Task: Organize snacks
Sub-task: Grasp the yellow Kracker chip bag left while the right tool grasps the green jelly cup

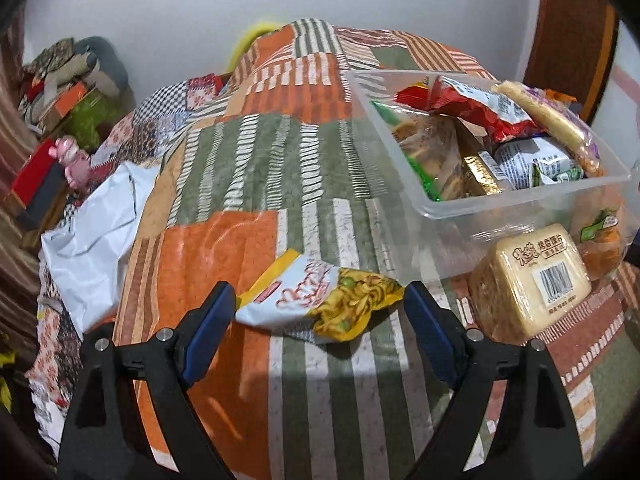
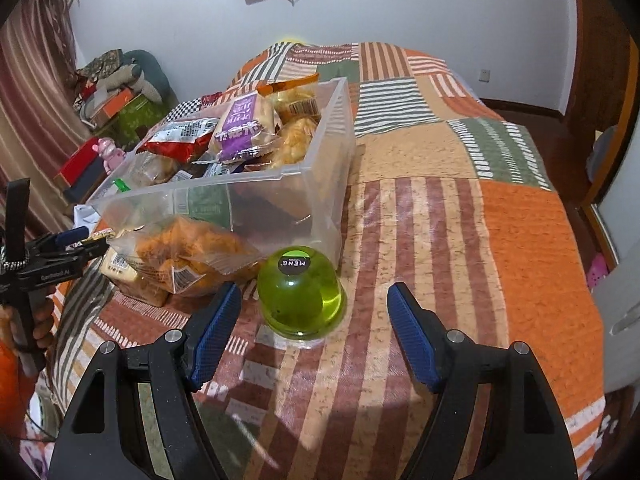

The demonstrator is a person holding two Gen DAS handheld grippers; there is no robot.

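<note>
A clear plastic bin [image 1: 432, 208] [image 2: 280, 178] full of snack packets stands on the patchwork bedspread. In the left wrist view my left gripper [image 1: 318, 300] is open, its jaws on either side of a white-and-yellow noodle packet [image 1: 320, 300] lying on the bed. A pale wrapped cake block [image 1: 528, 280] lies right of it, by the bin. In the right wrist view my right gripper [image 2: 314, 304] is open just behind a green jelly cup [image 2: 301, 294] standing upside down. A clear bag of orange snacks [image 2: 188, 256] lies left of the cup. The left gripper [image 2: 80, 240] shows at the left edge.
A white plastic bag [image 1: 96, 228] lies at the bed's left edge. A pink figure [image 1: 74, 160] and red box [image 1: 34, 176] stand on the floor side left. Boxes and clothes pile up in the far left corner [image 2: 116, 92]. A door [image 2: 616, 264] stands at right.
</note>
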